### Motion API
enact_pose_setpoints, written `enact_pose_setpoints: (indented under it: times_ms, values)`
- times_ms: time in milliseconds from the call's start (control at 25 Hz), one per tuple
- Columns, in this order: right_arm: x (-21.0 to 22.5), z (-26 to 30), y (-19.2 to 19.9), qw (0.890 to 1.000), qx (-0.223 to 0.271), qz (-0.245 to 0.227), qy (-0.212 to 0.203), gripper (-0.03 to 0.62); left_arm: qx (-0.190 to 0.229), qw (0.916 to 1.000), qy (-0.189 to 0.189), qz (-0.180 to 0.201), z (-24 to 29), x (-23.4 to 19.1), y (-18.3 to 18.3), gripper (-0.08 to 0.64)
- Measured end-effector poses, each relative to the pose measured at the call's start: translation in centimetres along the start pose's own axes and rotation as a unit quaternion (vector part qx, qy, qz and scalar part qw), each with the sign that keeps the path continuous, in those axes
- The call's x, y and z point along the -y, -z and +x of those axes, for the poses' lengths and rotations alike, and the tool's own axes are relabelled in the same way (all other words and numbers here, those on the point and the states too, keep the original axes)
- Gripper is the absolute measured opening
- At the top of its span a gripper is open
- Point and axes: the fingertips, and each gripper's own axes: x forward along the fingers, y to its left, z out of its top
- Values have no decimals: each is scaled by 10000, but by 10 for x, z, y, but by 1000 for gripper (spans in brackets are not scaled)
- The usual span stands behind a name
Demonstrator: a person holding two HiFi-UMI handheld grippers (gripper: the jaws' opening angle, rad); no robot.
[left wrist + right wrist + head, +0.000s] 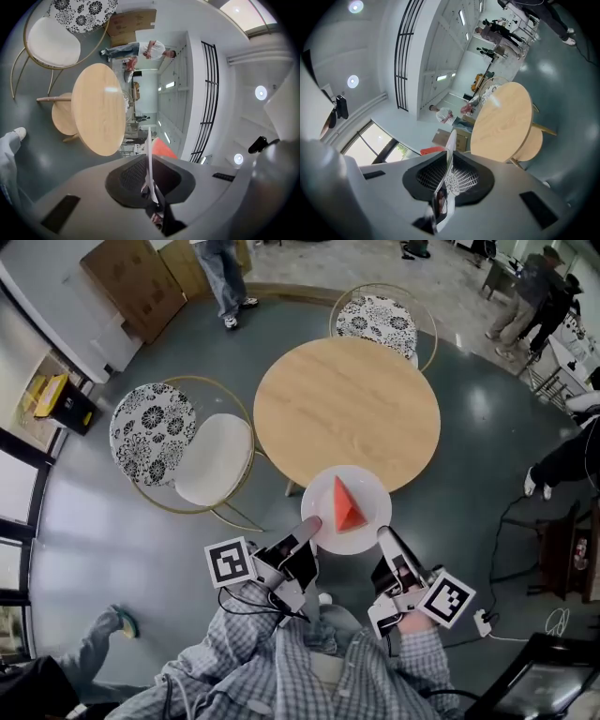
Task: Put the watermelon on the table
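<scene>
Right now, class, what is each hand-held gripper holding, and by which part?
Both hold one white plate carrying the watermelon slice: the left hand-held gripper clamps its left rim, the right hand-held gripper its right rim.

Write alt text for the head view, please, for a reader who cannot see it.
Seen from above, a left gripper and right gripper each clamp the rim of a white plate bearing a red watermelon wedge, held at the near edge of a round wooden table.

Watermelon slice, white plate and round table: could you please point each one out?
watermelon slice (347,506), head view, red face.
white plate (375,498), head view, bare right rim.
round table (347,409), head view, bare tabletop.
</scene>
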Motion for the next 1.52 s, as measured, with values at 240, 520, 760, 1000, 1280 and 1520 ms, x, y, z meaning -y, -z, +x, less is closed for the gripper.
enact_pose_setpoints:
  times_ms: [240, 520, 760, 1000, 1280, 1520]
  values:
    - [11, 35, -26, 9999, 84, 21, 133, 48, -150, 9998, -70, 61, 32, -3, -36, 28]
    - [25, 83, -45, 9992, 179, 86, 361, 48, -351, 9993, -136, 63, 63, -15, -83, 28]
    - [45, 118, -59, 9978, 211, 84, 619, 48, -526, 9984, -218, 56, 88, -31, -117, 28]
    - [61, 141, -66, 9967, 240, 146, 762, 48, -674, 9974, -232, 59, 106, -47, -138, 28]
    - [92, 157, -77, 9948, 63, 174, 997, 48, -692, 9968, -392, -15, 128, -75, -148, 28]
    - [122, 170, -78, 9935, -133, 268, 1102, 48, -664, 9959, -605, -51, 141, -102, -152, 28]
